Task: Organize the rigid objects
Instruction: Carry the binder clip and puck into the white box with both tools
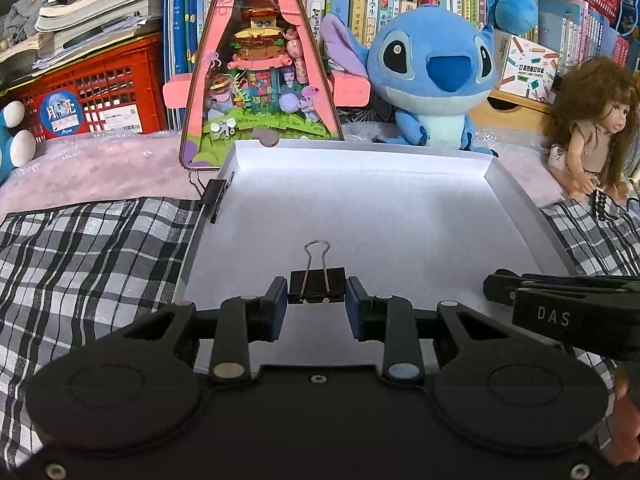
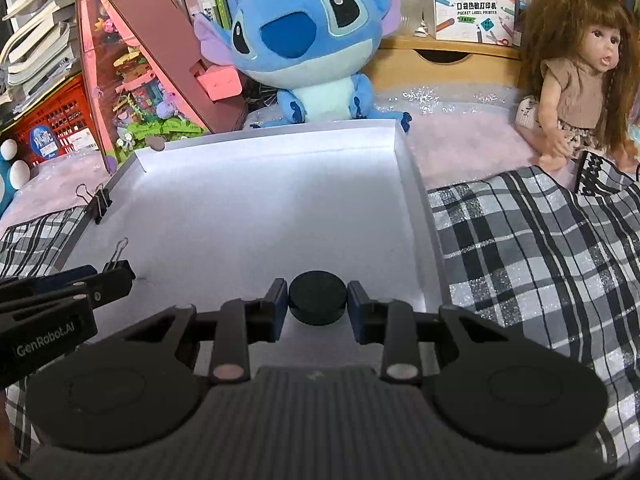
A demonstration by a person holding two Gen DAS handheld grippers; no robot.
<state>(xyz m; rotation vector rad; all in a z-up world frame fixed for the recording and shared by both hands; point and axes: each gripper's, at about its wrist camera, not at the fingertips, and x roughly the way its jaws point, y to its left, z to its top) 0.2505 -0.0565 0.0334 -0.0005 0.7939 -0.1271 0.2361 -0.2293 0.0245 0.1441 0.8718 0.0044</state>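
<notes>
Now the left gripper pinches a black binder clip, wire loop up, and the right gripper clamps a black round puck, both low over the near end of a white tray whose floor lies bare, another clip clamped on its left rim.

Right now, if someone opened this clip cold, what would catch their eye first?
Probably the big blue plush toy sitting behind the white tray, with a pink triangular toy display to its left and a long-haired doll off to the right. Nearer the cameras, the left gripper pinches a black binder clip and the right gripper clamps a black round puck, both over the tray's near end.
</notes>
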